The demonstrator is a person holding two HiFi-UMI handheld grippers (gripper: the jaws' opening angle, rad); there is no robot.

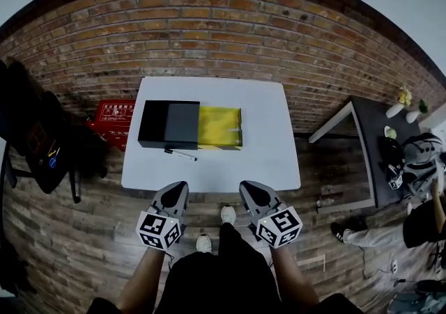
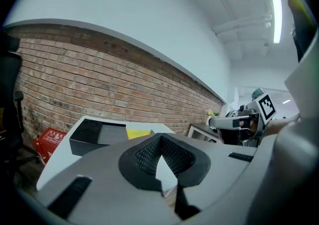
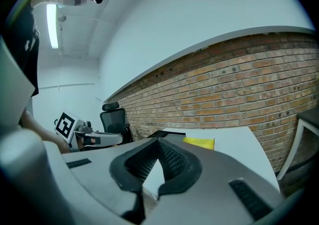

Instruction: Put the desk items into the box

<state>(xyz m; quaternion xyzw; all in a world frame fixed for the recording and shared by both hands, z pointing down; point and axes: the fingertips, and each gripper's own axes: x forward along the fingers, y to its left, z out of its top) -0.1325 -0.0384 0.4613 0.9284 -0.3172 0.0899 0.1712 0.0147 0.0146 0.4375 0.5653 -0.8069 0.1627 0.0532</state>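
A black box [image 1: 169, 124] lies at the back left of the white table [image 1: 268, 156], with a yellow flat piece [image 1: 219, 127] against its right side. A pen [image 1: 180, 154] lies just in front of the box. My left gripper [image 1: 178, 187] and right gripper [image 1: 247, 186] hover side by side at the table's near edge, both shut and empty, well short of the items. In the left gripper view my left gripper [image 2: 160, 140] points toward the box [image 2: 94, 136] and the yellow piece [image 2: 139, 132]. In the right gripper view my right gripper [image 3: 159, 145] shows the yellow piece [image 3: 199, 142] beyond it.
A brick wall [image 1: 223, 34] runs behind the table. On the floor to the left are a red crate [image 1: 115, 119] and a black office chair [image 1: 35, 138]. A dark side table [image 1: 376, 145] and a person [image 1: 418, 225] are at the right.
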